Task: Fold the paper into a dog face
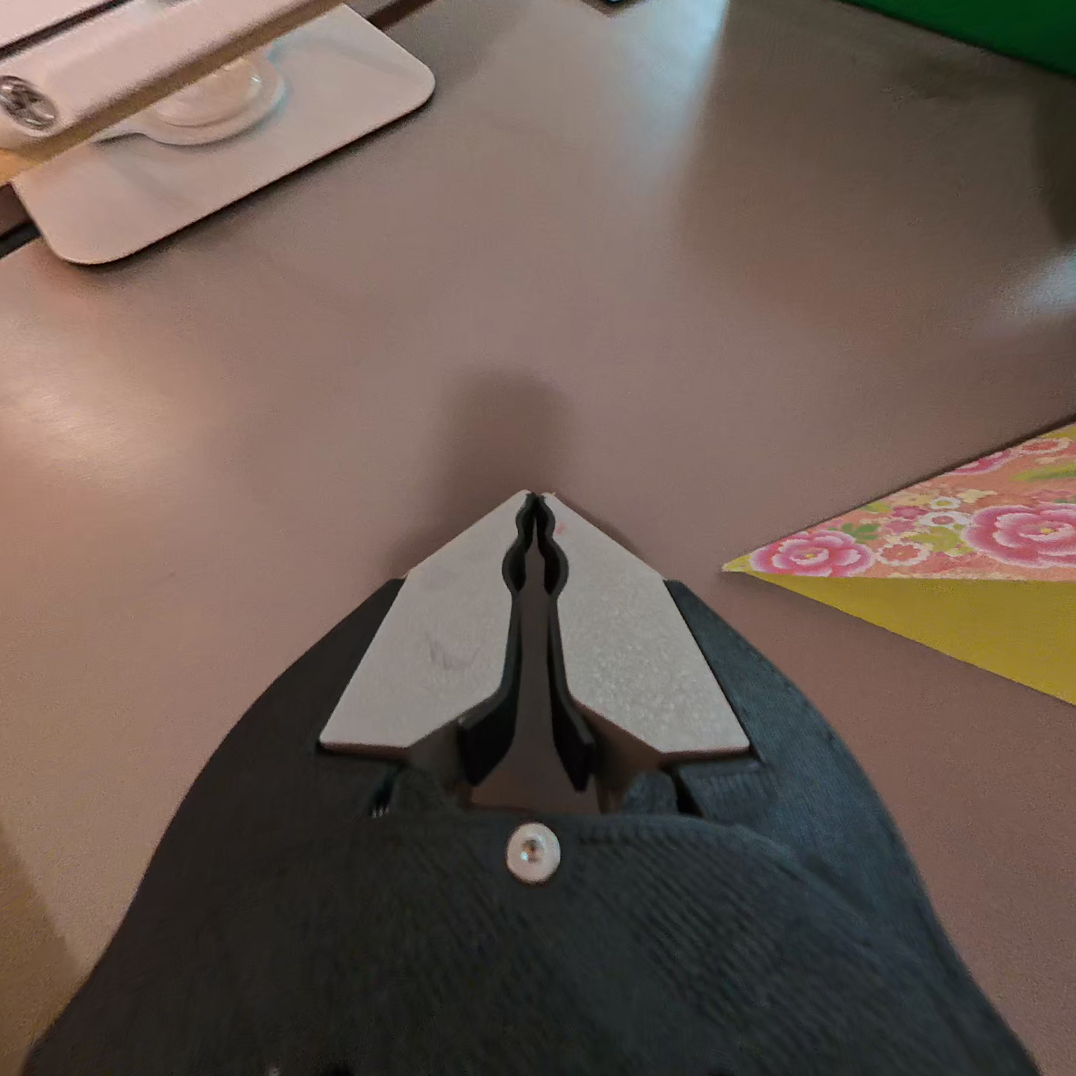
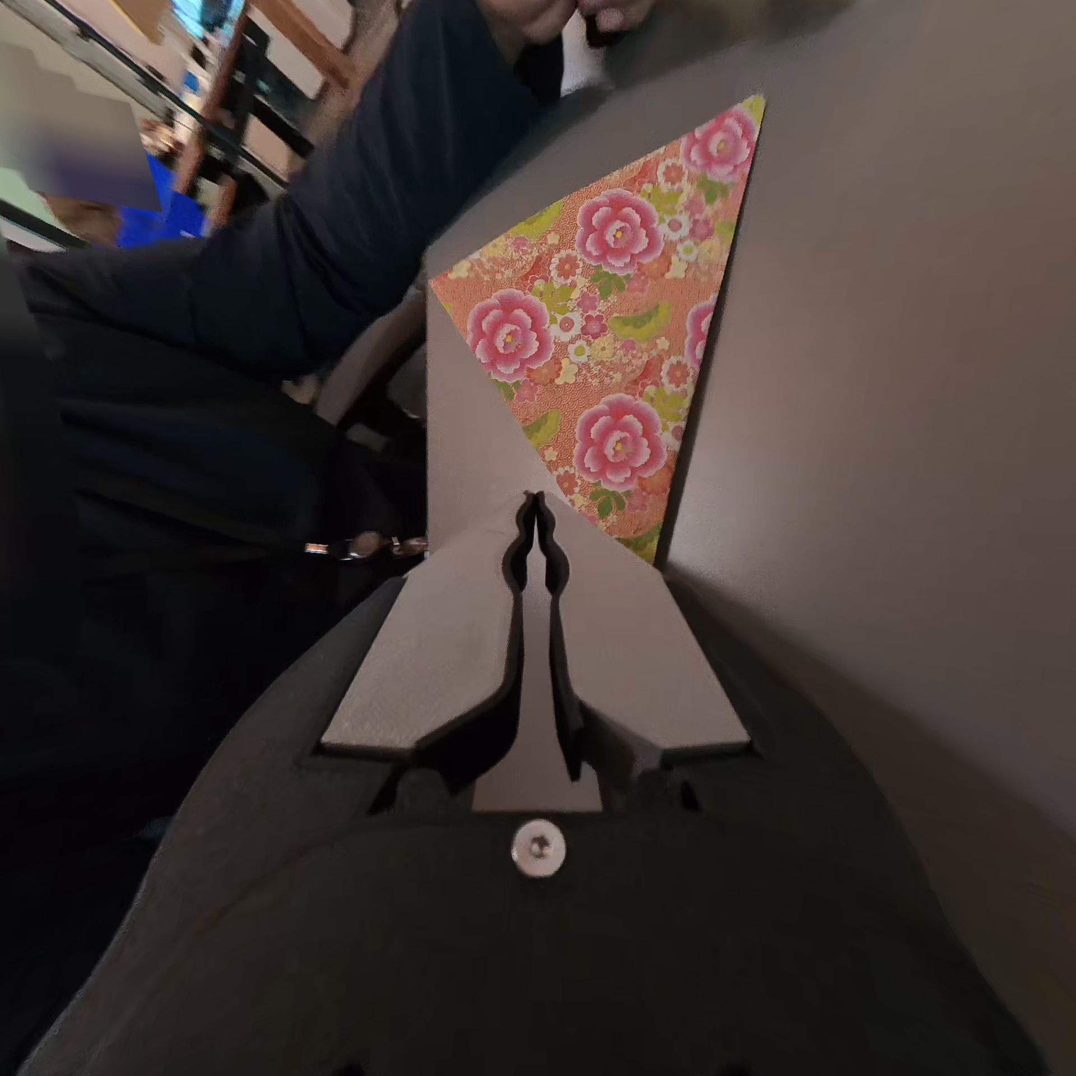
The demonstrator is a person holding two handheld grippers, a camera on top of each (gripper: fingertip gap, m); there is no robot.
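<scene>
The paper (image 2: 611, 326) is a floral pink and orange sheet folded into a triangle, flat on the grey-brown table. In the left wrist view the paper (image 1: 943, 559) lies at the right, with a plain yellow-green layer showing beneath the floral flap. My left gripper (image 1: 537, 495) is shut and empty, its tips just above the bare table, left of the paper. My right gripper (image 2: 535, 495) is shut and empty, its tips at the table's edge beside the paper's near corner, not holding it.
A white monitor stand base (image 1: 233, 145) sits at the far left of the table (image 1: 582, 291). A green object (image 1: 990, 29) is at the far right. A person's dark sleeve (image 2: 326, 233) lies beyond the table edge (image 2: 431, 407). My hands' fingertips stand some 25 cm from each other. Measured from the fingertips, the green object (image 1: 990, 29) is 25 cm or so from the right gripper and 40 cm from the left.
</scene>
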